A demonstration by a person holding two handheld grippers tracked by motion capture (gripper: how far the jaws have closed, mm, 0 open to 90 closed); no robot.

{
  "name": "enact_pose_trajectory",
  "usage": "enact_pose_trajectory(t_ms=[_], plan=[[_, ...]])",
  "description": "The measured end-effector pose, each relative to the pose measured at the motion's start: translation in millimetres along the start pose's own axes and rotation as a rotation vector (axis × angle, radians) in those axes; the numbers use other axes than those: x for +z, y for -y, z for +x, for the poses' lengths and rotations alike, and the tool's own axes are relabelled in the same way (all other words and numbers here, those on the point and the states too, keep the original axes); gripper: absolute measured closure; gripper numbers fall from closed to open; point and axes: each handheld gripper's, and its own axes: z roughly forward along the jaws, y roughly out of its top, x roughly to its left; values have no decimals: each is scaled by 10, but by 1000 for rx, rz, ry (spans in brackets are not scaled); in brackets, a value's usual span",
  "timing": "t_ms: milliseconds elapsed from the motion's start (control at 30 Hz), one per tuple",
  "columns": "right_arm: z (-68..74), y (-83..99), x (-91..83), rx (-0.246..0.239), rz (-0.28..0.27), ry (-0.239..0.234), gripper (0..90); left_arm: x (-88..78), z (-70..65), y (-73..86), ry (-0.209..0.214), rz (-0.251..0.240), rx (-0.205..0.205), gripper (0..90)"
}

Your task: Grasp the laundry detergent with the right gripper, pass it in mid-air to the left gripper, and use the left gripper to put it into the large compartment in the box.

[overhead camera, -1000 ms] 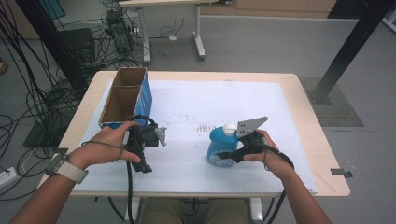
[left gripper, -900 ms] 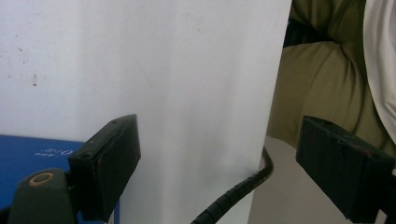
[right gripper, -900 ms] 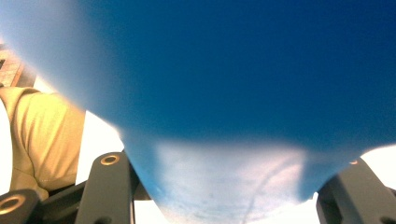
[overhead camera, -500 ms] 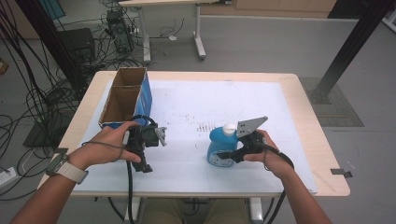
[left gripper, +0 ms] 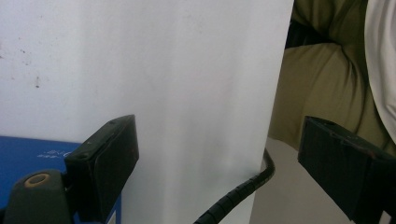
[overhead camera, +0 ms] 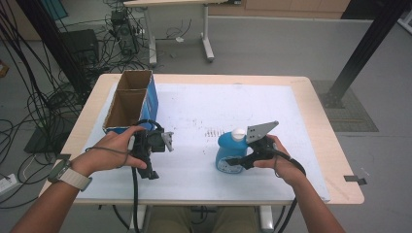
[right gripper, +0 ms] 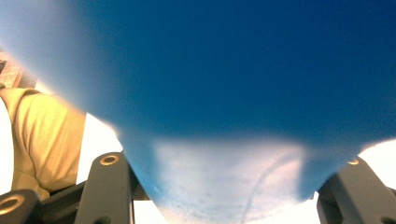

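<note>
A blue bottle (overhead camera: 227, 151) with a white cap stands upright on the white sheet, right of centre. My right gripper (overhead camera: 239, 161) is shut on its lower body from the right, with the person's hand behind it. In the right gripper view the bottle (right gripper: 224, 70) sits pinched between the two jaws of the right gripper (right gripper: 229, 186). My left gripper (overhead camera: 147, 167) rests in the person's left hand beside the box, its jaws pointing at the table's near edge. The jaws of the left gripper (left gripper: 219, 140) have just opened a little further, and they stand wide apart with nothing between them.
An open cardboard box (overhead camera: 128, 102) with blue sides stands at the left of the table, close to the left hand; its blue wall (left gripper: 28, 154) shows beside the left jaw. The white sheet (overhead camera: 204, 107) covers most of the wooden table. Cables lie on the floor at left.
</note>
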Motion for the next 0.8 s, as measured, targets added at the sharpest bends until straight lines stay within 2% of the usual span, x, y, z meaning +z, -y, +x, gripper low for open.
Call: enact_pose_trajectory(t_ms=[533, 800], plan=[[0, 7, 0, 3, -6, 0, 424, -16, 13, -16, 3, -1, -8, 102], [-15, -13, -1, -4, 4, -7, 428, -94, 16, -22, -16, -19, -25, 98]])
